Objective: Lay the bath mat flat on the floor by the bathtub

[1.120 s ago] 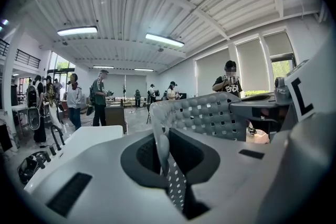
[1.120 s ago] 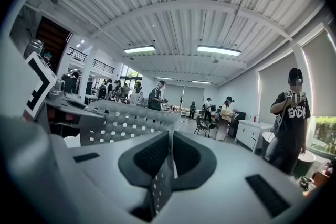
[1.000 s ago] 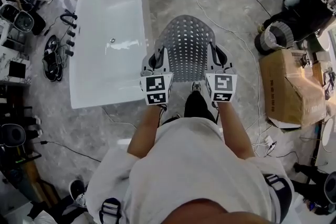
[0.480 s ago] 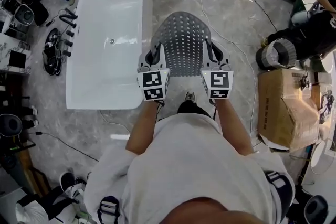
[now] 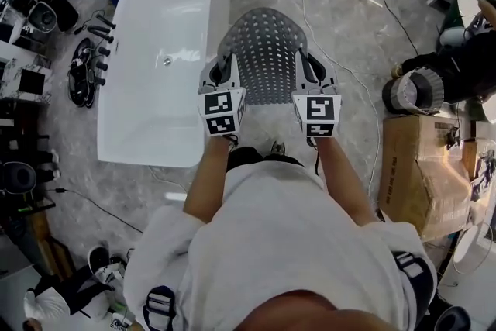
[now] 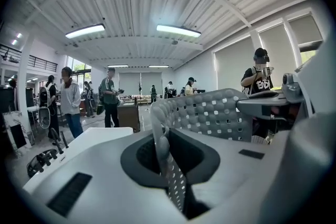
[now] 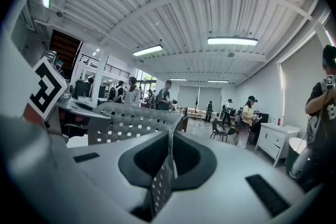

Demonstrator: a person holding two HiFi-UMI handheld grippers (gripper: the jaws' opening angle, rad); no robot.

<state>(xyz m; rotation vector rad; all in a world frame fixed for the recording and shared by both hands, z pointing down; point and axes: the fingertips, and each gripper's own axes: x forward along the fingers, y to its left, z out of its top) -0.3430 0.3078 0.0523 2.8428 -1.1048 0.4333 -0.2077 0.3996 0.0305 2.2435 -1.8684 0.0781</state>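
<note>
The bath mat [image 5: 267, 50] is grey and full of little holes. It is held up in the air in the middle of the head view, just to the right of the white bathtub [image 5: 167, 50]. It has not been put on the floor [image 5: 353, 50] yet.

The near edge of the mat is pinched at two spots. The left corner is held by the left gripper [image 5: 225, 67] and the right corner by the right gripper [image 5: 304, 66]. In the left gripper view the jaws are seen squeezed almost together, with a thin fold of the mat caught between them. The same is seen in the right gripper view. So both tongs are narrow, and each one is closed on the mat.

The mat is spread out between the two grippers and reaches toward the top of the frame. It looks open, not bunched up (the far end is bowed a little).

The first part of the job looks done — the mat is gripped, opened out and next to the tub. The rest is still to be done:

- The mat has to be lowered to the floor beside the long side of the tub.
- It has to be laid flat there.
- Then it has to be let go.

A thin white cable [image 5: 310, 4] is lying on the floor near the top of the frame, close to the mat's far end — it may have to be kept out from under the mat. The cardboard box [image 5: 422, 167] at the right is well apart from it all.
</note>
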